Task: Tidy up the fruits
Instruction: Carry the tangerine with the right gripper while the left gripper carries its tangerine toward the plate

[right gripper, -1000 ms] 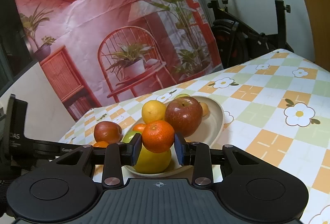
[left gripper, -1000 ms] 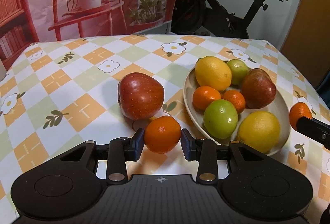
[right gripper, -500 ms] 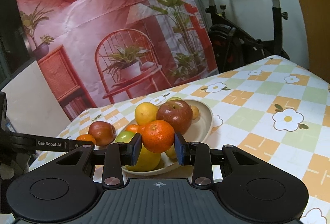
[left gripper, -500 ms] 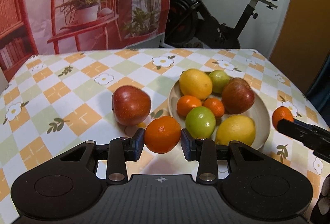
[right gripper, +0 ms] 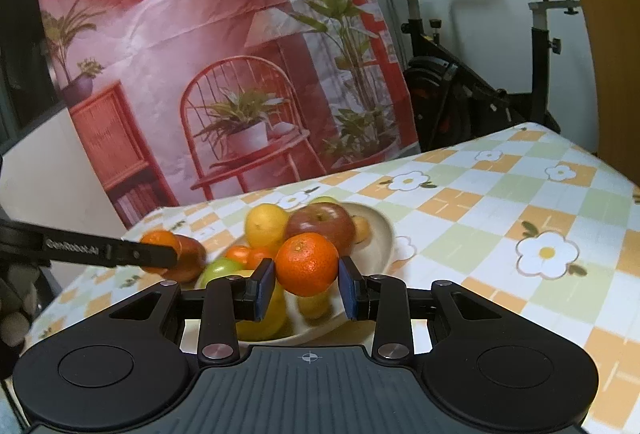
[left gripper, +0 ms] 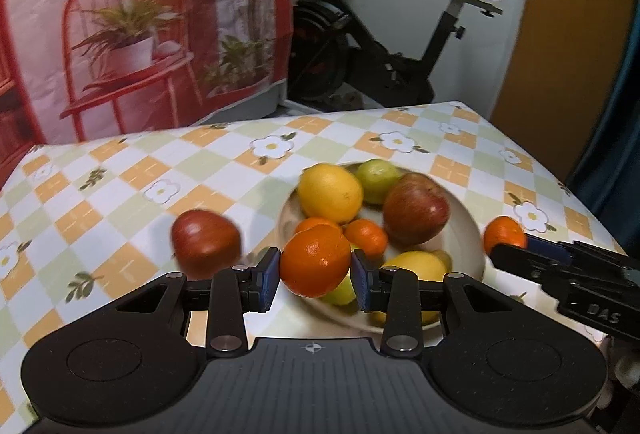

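Left gripper: fingers closed on 1 orange, held above near rim of plate; right gripper: fingers clamped on 2nd orange, held off the surface beside plate.
Plate, cream, on checked surface: 2 lemons, 2 green fruits, red apple, 2 small oranges noted.
2nd red apple: loose on surface, left of plate, not touching it.
Bkgd: exercise bike; printed backdrop.
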`<state>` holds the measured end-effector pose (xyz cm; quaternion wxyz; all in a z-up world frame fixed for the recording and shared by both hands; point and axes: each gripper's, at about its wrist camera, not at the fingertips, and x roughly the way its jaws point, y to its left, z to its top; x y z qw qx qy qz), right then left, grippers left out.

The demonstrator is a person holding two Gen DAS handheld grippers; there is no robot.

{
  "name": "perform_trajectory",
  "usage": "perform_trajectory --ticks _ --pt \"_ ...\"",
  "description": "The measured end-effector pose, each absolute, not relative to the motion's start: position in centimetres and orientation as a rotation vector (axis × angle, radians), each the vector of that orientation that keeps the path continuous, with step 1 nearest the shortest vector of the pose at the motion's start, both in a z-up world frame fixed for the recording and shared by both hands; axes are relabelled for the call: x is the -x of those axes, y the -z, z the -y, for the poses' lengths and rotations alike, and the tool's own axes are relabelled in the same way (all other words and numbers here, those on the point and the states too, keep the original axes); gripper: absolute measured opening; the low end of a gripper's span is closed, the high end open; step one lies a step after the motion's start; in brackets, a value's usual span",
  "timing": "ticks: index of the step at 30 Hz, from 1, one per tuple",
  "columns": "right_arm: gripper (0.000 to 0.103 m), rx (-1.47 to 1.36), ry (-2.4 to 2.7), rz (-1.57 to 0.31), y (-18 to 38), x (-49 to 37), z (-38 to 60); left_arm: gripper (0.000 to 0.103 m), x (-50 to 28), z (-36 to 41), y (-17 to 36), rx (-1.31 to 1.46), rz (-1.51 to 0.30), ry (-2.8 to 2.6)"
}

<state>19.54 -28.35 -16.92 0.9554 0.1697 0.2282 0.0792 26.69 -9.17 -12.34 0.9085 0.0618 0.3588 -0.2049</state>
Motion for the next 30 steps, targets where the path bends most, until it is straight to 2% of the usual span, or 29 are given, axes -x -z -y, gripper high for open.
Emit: perform_trajectory --ticks 13,30 --pt "0.032 -0.255 -0.155 -0.487 18.3 -23.5 29.9 0.040 -28.5 13.5 13.4 -0.195 -0.754 0.510" --pt "0.032 -0.237 -0.160 -0.515 19.2 -23.7 29.9 0.040 -29.5 15.2 14.6 -0.195 -0.795 0.548"
